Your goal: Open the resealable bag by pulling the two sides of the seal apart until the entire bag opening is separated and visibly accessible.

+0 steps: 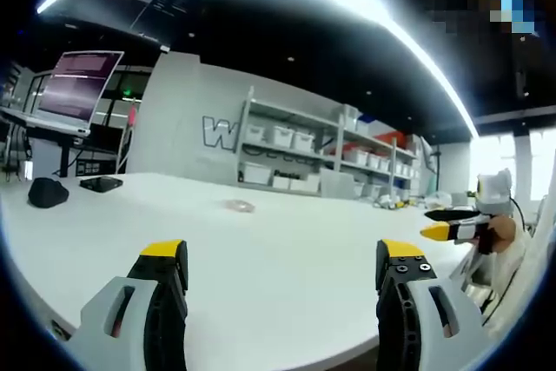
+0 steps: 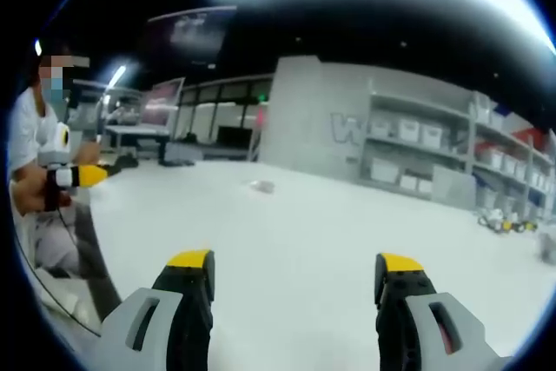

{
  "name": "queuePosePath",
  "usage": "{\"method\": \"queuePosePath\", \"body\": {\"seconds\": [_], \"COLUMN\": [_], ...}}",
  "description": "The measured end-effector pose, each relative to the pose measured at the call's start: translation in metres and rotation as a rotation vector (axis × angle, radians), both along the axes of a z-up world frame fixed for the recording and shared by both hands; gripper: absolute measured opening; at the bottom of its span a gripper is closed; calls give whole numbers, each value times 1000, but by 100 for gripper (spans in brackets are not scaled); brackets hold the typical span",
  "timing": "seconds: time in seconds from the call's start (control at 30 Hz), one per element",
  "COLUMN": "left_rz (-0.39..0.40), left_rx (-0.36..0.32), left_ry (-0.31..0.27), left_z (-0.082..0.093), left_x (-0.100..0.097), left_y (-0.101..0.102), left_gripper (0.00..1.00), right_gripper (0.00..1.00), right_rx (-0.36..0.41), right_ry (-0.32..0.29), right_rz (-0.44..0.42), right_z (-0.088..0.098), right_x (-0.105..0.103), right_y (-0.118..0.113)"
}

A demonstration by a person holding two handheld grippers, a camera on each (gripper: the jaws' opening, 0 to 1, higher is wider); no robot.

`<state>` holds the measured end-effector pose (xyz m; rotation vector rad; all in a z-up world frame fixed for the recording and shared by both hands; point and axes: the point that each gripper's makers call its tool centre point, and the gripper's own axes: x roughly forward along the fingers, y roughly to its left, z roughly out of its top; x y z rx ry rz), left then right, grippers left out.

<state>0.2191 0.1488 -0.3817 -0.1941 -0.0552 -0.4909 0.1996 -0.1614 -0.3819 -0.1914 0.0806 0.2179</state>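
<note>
In the left gripper view, the left gripper (image 1: 282,262) stands released, its two yellow-tipped jaws wide apart and holding nothing, raised over the near edge of a white table (image 1: 287,241). Far out on the table, well apart from the jaws and a little left of the gap between them, lies the bag (image 1: 238,206), a small clear flat thing; whether its seal is parted cannot be told at this size. At the far left of the table sit a dark rounded object (image 1: 48,192) and a flat black device (image 1: 101,183). Behind them a laptop (image 1: 80,89) stands on a raised stand. Beyond the table rises a grey wall with shelves (image 1: 300,149) of white bins. At the right edge, the right gripper (image 1: 452,223) shows, held in a person's hand (image 1: 499,232); its yellow tips point left, and whether they are parted cannot be told there.

In the right gripper view, the right gripper (image 2: 295,267) is likewise released, jaws spread wide and empty above the table (image 2: 347,232). The bag (image 2: 261,186) lies far ahead, left of the gap between the jaws, touched by neither gripper. At the left edge, a person in white holds the left gripper (image 2: 82,176) in a hand (image 2: 35,187), its yellow tip pointing right. Shelves (image 2: 426,158) with bins line the far wall, and small items (image 2: 504,223) lie at the table's far right.
</note>
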Motion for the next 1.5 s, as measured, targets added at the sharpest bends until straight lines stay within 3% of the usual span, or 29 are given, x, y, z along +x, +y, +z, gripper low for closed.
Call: {"method": "queuePosePath", "body": {"seconds": [0.73,1.03,1.5], "left_rz": [-11,-18,-13], "left_rx": [-5,-3,-6], "left_ry": [6,9,-1], "left_z": [-1,-3,-2], "left_x": [-2,1,2], "left_y": [-1,-2,-1], "left_gripper": [88,88,88], "right_gripper": [75,75,76], "right_rx": [-81,-219,-281], "right_ry": [17,8,-26], "right_rz": [26,21,35], "right_z": [-6,-4,4], "right_x": [14,19,26], "right_y": [6,10,24]}}
